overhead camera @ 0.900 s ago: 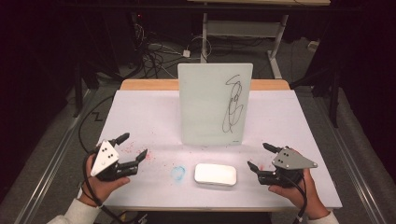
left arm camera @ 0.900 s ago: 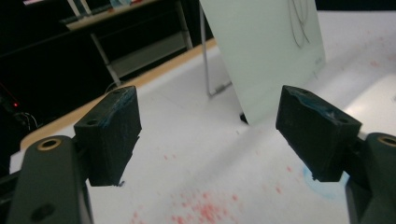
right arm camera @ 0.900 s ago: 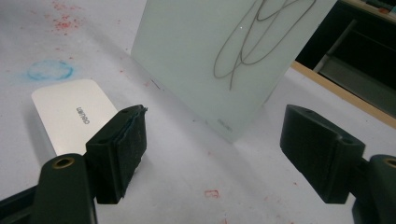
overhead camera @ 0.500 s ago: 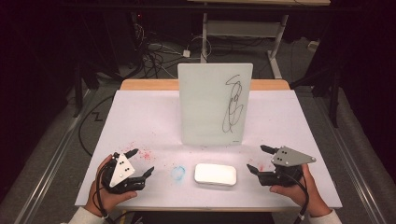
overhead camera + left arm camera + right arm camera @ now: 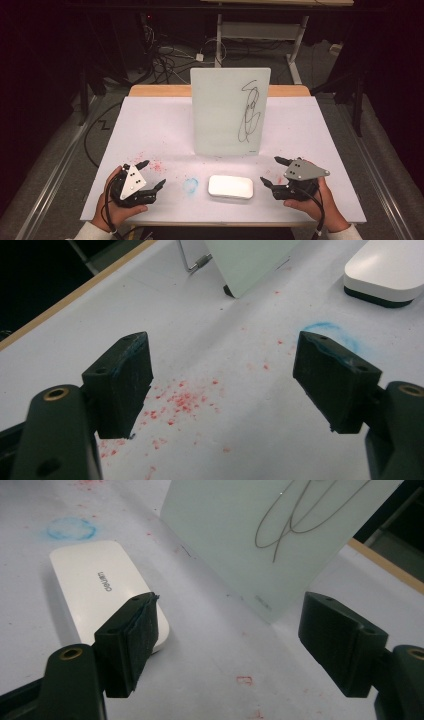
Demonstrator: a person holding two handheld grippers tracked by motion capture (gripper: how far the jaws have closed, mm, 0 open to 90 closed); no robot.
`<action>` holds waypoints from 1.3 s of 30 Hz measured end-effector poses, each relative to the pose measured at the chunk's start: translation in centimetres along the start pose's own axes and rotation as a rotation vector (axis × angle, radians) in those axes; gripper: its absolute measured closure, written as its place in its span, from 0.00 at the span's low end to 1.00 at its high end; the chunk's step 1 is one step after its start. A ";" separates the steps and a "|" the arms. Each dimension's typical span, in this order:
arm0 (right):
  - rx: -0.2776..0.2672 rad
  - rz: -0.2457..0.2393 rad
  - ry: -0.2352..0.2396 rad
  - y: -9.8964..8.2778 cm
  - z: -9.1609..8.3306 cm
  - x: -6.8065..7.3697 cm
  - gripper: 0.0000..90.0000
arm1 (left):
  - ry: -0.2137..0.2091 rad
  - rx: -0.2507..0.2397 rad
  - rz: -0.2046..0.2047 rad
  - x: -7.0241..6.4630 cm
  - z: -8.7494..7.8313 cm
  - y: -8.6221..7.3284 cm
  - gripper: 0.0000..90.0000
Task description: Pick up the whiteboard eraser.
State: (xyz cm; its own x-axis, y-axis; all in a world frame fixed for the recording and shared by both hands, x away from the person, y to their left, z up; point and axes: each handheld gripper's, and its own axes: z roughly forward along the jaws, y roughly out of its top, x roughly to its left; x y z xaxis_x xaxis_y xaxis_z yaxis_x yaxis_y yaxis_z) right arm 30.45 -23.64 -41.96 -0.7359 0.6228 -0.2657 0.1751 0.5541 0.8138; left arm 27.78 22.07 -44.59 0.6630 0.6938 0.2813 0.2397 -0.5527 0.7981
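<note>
1. The white eraser (image 5: 230,186) lay flat on the counter (image 5: 150,130), near its front edge, between the two tools and touched by neither.
2. In the right gripper view the eraser (image 5: 100,587) sat just beyond the left jaw, with small grey lettering on its top.
3. The right tool (image 5: 270,171) rested low at the counter, just to the right of the eraser, held in a hand (image 5: 312,202); its jaws stood apart with nothing between them.
4. The left tool (image 5: 151,173) sat to the left of the eraser, farther from it, also in a hand (image 5: 112,205); its jaws were wide apart and empty.
5. A small blue smudge (image 5: 190,185) marked the counter just left of the eraser.
6. Red specks (image 5: 180,402) were scattered on the counter under and ahead of the left tool.
7. A whiteboard (image 5: 227,112) stood upright behind the eraser, leaning slightly back, with a black scribble (image 5: 249,112) on its right half.
</note>
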 end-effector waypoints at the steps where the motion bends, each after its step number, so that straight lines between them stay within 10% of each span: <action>1: 0.002 -0.009 -0.009 0.0 0.0 0.1 0.27 | 0.000 -0.003 0.000 0.0 0.0 0.0 0.25; 25: -0.011 -0.019 0.011 0.2 0.0 0.6 0.28 | -0.005 0.004 0.006 0.0 0.1 0.0 0.25; 39: 0.076 -0.068 0.155 2.0 2.6 1.6 0.27 | -0.020 0.028 0.015 -0.2 0.5 0.0 0.25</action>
State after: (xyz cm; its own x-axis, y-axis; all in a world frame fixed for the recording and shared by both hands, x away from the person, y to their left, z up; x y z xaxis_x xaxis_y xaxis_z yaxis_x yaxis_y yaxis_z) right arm 31.26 -20.10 -42.10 -0.8389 0.4927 -0.2313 0.1658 0.6361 0.7536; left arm 28.01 21.75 -44.89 0.6805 0.6761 0.2826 0.2489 -0.5760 0.7786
